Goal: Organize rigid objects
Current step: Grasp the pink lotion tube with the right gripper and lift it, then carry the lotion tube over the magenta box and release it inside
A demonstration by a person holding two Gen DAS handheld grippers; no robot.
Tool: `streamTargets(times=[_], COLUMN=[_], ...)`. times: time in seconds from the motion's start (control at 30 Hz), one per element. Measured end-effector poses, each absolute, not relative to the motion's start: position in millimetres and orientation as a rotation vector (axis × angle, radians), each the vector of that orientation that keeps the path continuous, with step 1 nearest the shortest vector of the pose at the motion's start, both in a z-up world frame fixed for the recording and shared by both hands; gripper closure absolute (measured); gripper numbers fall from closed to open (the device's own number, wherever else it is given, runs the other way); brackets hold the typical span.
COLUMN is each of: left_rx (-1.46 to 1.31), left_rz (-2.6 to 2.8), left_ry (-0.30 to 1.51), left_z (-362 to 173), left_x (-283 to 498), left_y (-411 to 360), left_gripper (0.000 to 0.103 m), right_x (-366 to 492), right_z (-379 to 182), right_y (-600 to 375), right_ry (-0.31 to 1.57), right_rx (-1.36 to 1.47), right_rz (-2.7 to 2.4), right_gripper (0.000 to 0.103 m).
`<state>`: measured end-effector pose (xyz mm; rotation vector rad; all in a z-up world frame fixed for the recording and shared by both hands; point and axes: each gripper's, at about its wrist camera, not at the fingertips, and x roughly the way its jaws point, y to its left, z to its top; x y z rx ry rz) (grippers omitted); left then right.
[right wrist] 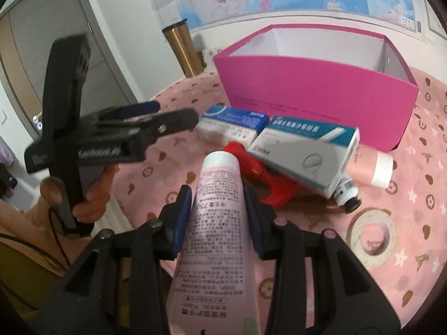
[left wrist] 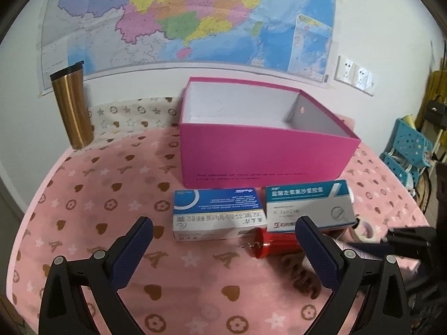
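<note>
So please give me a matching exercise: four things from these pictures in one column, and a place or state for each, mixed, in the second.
1. pink tube
2. pink box
3. gold tumbler
4. tape roll

A. stands upright by the wall
B. lies flat on the cloth
C. open on top
D. gripped by the right tool

Pairs: 1-D, 2-C, 3-A, 4-B
</note>
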<state>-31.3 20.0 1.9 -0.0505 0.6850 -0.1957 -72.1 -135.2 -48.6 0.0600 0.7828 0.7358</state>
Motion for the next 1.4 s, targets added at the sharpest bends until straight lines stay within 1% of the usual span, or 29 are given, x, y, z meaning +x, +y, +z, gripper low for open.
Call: streamTargets(times=[0.13, 0.33, 0.57, 0.77, 1.07, 1.1, 1.17, 1.2, 1.4], left_rx=[-0.048, -0.031, 0.043, 0.047, 0.063, 0.062, 0.061, 0.059, 0.023], left_rz=[-0.214, -0.253, -0.332, -0.344, -0.303, -0.301, -0.296, -0.292, -0.306], left_ry=[0.676, 0.650, 0.593, 0.617, 0.660, 0.662, 0.669, 0.672, 0.671], left_z=[6.5, 20.9, 48.2, 48.8, 30.9, 29.0, 26.1, 24.4, 23.1], left_x=[-28.6, -11.3, 27.6, 64.0, 89.2, 90.7, 93.7, 95.4, 96.7], left_y=[19.2, 10.6, -11.3, -14.6, -12.6, -12.2, -11.2, -10.0, -1.8], left_gripper=[0.000, 0.000, 0.000, 0.000, 0.000, 0.000, 0.000, 0.000, 0.000], right_x=[-61.3, -27.4, 26.2, 84.2, 154.9, 162.0, 169.7, 171.4, 151.0], right_z=[-32.3, -3.0, 28.2, 34.5, 7.8, 5.9, 5.7, 6.6, 9.9], right_y=[-147.2, -156.0, -155.8, -152.0, -130.9, -131.2, -133.5, -136.8, -164.3], right_ry=[0.749, 0.699, 0.662, 0.713, 0.842, 0.852, 0.860, 0.852, 0.839], right_rx=[0.117, 0.118, 0.050, 0.004, -0.057, -0.047, -0.019, -0.004, 0.045], right_rz=[0.746, 0.748, 0.785, 0.831, 0.852, 0.848, 0.843, 0.827, 0.743], right_gripper=[0.062, 0.062, 0.062, 0.062, 0.062, 0.062, 0.053, 0.047, 0.047])
